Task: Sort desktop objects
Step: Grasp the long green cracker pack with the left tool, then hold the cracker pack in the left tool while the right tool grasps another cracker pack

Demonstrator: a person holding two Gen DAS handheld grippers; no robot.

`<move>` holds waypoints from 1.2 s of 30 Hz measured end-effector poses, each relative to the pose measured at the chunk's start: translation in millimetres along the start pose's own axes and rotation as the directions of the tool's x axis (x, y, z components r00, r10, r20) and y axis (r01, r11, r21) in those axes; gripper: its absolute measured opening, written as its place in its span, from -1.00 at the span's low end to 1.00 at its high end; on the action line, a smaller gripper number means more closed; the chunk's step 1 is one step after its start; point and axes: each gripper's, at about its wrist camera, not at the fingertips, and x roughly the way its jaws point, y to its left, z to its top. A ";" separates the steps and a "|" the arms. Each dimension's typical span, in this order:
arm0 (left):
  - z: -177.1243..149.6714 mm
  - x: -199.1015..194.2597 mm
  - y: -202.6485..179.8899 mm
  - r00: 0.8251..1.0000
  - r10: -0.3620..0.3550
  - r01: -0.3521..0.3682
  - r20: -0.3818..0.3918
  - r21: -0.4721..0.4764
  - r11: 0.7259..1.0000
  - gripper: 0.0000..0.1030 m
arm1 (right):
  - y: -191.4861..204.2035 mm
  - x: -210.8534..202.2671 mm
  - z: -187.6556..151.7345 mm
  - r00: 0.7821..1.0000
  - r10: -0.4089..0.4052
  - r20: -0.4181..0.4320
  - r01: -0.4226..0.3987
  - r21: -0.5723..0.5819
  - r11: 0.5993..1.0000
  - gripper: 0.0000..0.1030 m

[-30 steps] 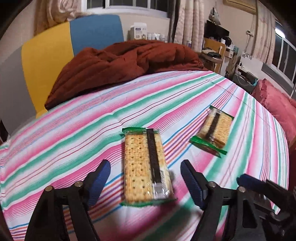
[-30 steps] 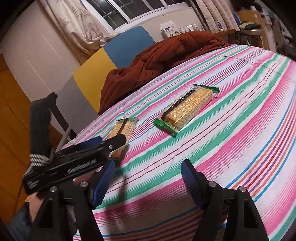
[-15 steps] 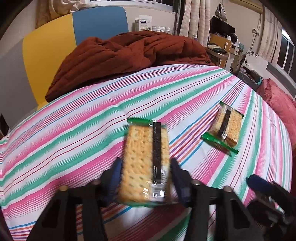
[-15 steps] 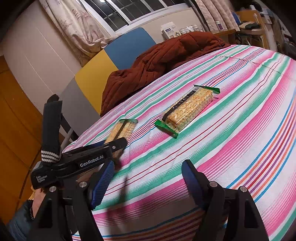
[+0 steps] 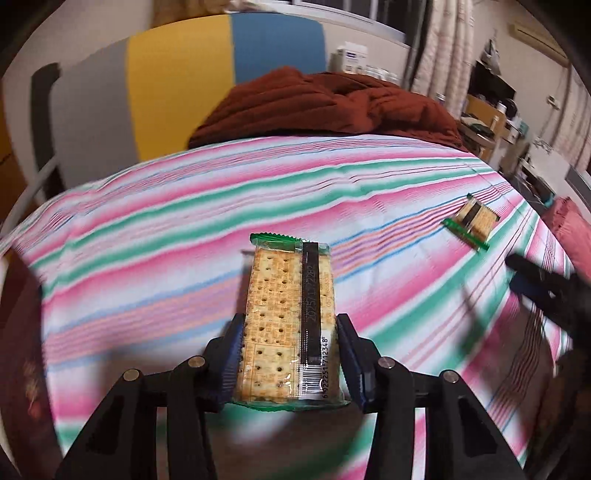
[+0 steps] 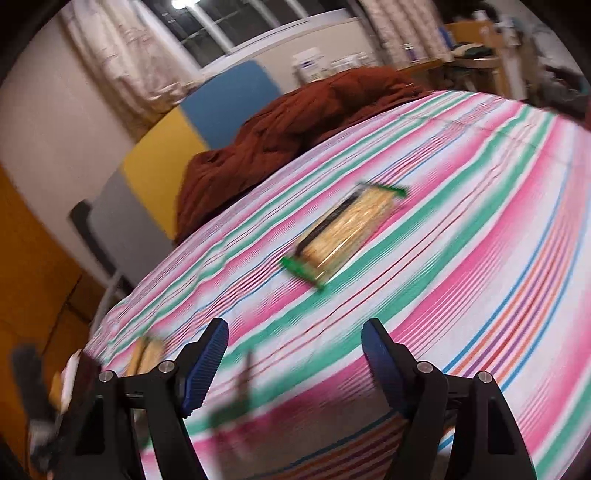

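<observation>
A yellow-and-blue headboard point(image 5: 225, 70), curtained window point(image 6: 236, 33) and cluttered desk point(image 5: 484, 110) border the room.

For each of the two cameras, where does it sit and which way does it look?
Left wrist: on the left hand-held gripper, looking along its fingers, shut on a cracker packet, across the striped cloth; own black fingers show.
Right wrist: on the right hand-held gripper, open, looking at a second cracker packet; own fingers show.
Shared: second packet, brown blanket.

Both wrist views look forward, low over the striped cloth point(image 5: 184, 229); both share the far cracker pack point(image 5: 471, 223) and brown quilt point(image 6: 295, 122).
</observation>
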 end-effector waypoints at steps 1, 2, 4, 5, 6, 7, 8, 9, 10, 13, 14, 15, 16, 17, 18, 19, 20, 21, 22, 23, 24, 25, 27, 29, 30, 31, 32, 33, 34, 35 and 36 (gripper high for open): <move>-6.0 -4.9 4.3 1.000 0.001 -0.001 0.002 -0.012 1.000 -0.07 | -0.5 4.5 6.0 0.999 -0.041 0.002 0.041 0.006 0.999 0.48; -12.0 -9.7 8.6 1.000 0.002 -0.002 0.005 -0.023 1.000 -0.07 | -1.0 8.9 12.0 0.997 -0.082 0.003 0.082 0.012 0.997 0.48; -21.0 -15.9 12.6 1.000 -0.002 0.002 0.011 -0.029 1.000 -0.07 | -0.3 18.7 24.0 0.987 -0.158 0.004 0.158 0.014 0.987 0.48; -25.0 -18.8 13.5 1.000 -0.003 0.003 0.015 -0.028 1.000 -0.07 | 1.5 24.2 29.9 0.982 -0.191 0.003 0.191 0.007 0.982 0.48; -28.7 -21.5 14.3 1.000 -0.005 0.005 0.019 -0.027 1.000 -0.06 | 3.2 29.7 35.8 0.975 -0.224 0.003 0.224 0.000 0.975 0.48; -28.9 -21.2 14.9 1.000 -0.010 0.010 0.021 -0.030 0.999 -0.06 | 6.0 37.3 42.5 0.964 -0.266 0.002 0.266 -0.011 0.964 0.48; -28.5 -20.2 15.3 1.000 -0.015 0.016 0.023 -0.035 0.999 -0.06 | 7.8 44.2 47.5 0.956 -0.294 -0.002 0.294 -0.019 0.956 0.49; -28.1 -19.3 15.8 0.999 -0.021 0.022 0.025 -0.039 0.999 -0.06 | 9.0 50.7 51.9 0.948 -0.318 -0.006 0.317 -0.025 0.948 0.57; -27.8 -18.4 16.4 0.999 -0.025 0.026 0.026 -0.043 0.999 -0.06 | 11.1 55.9 56.3 0.941 -0.340 -0.003 0.339 -0.036 0.940 0.63; -26.9 -15.4 16.6 0.999 -0.037 0.039 0.031 -0.052 0.998 -0.06 | 17.5 72.7 69.2 0.919 -0.395 -0.002 0.393 -0.098 0.914 0.63; -27.1 -15.4 17.1 0.999 -0.041 0.043 0.032 -0.055 0.998 -0.06 | 18.2 78.7 71.4 0.916 -0.401 -0.015 0.396 -0.125 0.910 0.63; -27.4 -15.7 17.9 0.998 -0.045 0.047 0.034 -0.057 0.997 -0.06 | 18.4 84.8 72.9 0.914 -0.405 -0.033 0.396 -0.152 0.906 0.63; -27.5 -15.6 18.7 0.998 -0.050 0.052 0.035 -0.061 0.997 -0.06 | 21.3 89.3 74.4 0.914 -0.403 -0.036 0.389 -0.195 0.900 0.50; -27.5 -15.4 19.5 0.998 -0.054 0.057 0.037 -0.064 0.996 -0.06 | 25.2 90.6 73.7 0.923 -0.384 -0.040 0.365 -0.236 0.901 0.42; -27.3 -15.5 19.1 0.998 -0.056 0.059 0.038 -0.065 0.996 -0.06 | 29.2 91.0 72.4 0.932 -0.360 -0.045 0.335 -0.273 0.902 0.27; -27.2 -15.4 19.0 0.998 -0.057 0.059 0.038 -0.065 0.996 -0.06 | 33.3 91.5 71.1 0.941 -0.336 -0.052 0.304 -0.310 0.901 0.25; -27.9 -16.1 18.9 0.998 -0.058 0.060 0.039 -0.066 0.996 -0.05 | 37.2 89.5 67.3 0.952 -0.301 -0.063 0.263 -0.340 0.903 0.24; -28.1 -16.3 19.2 0.997 -0.061 0.064 0.040 -0.068 0.996 -0.05 | 41.1 86.9 62.7 0.962 -0.263 -0.077 0.217 -0.366 0.905 0.19; -28.3 -16.4 19.6 0.997 -0.065 0.068 0.041 -0.071 0.995 -0.05 | 45.0 84.3 58.2 0.970 -0.224 -0.093 0.171 -0.392 0.904 0.15; -28.5 -16.7 20.1 0.997 -0.069 0.072 0.043 -0.075 0.995 -0.05 | 49.3 81.1 52.9 0.975 -0.195 -0.108 0.133 -0.418 0.899 0.14; -28.5 -16.8 21.0 0.996 -0.074 0.078 0.044 -0.079 0.994 -0.05 | 53.8 77.9 47.4 0.978 -0.168 -0.124 0.097 -0.443 0.891 0.08; -28.4 -17.0 21.9 0.996 -0.081 0.084 0.045 -0.084 0.993 -0.05 | 58.8 73.4 40.2 0.980 -0.139 -0.143 0.057 -0.467 0.882 0.05; -28.8 -18.2 24.3 0.994 -0.094 0.099 0.051 -0.099 0.990 -0.05 | 69.0 63.6 24.9 0.980 -0.080 -0.184 -0.026 -0.509 0.860 0.01; -29.8 -20.0 25.3 0.994 -0.099 0.105 0.055 -0.107 0.989 -0.05 | 79.2 52.7 7.7 0.974 -0.027 -0.226 -0.103 -0.543 0.834 0.00; -30.8 -21.4 25.1 0.994 -0.099 0.104 0.056 -0.106 0.989 -0.05 | 85.0 45.4 -3.0 0.970 -0.007 -0.244 -0.136 -0.562 0.816 0.00; -31.9 -22.6 25.1 0.994 -0.098 0.104 0.058 -0.106 0.989 -0.05 | 88.4 38.7 -11.7 0.966 0.011 -0.258 -0.163 -0.576 0.801 0.00; -33.7 -24.3 24.8 0.994 -0.097 0.103 0.059 -0.103 0.989 -0.05 | 91.1 32.1 -19.7 0.962 0.028 -0.272 -0.189 -0.587 0.787 0.00; -36.0 -26.3 24.5 0.993 -0.097 0.103 0.061 -0.100 0.990 -0.05 | 93.8 25.6 -27.8 0.957 0.045 -0.286 -0.215 -0.598 0.772 0.00; -38.3 -28.2 24.3 0.993 -0.097 0.103 0.062 -0.097 0.990 -0.05 | 96.5 19.1 -35.8 0.952 0.061 -0.300 -0.240 -0.608 0.757 0.01; -40.8 -30.3 24.2 0.993 -0.098 0.103 0.063 -0.093 0.990 -0.05 | 97.8 12.7 -42.4 0.949 0.074 -0.307 -0.256 -0.610 0.750 0.01; -43.2 -32.4 24.0 0.993 -0.098 0.104 0.065 -0.089 0.991 -0.05 | 98.6 6.3 -48.5 0.946 0.086 -0.312 -0.269 -0.610 0.745 0.03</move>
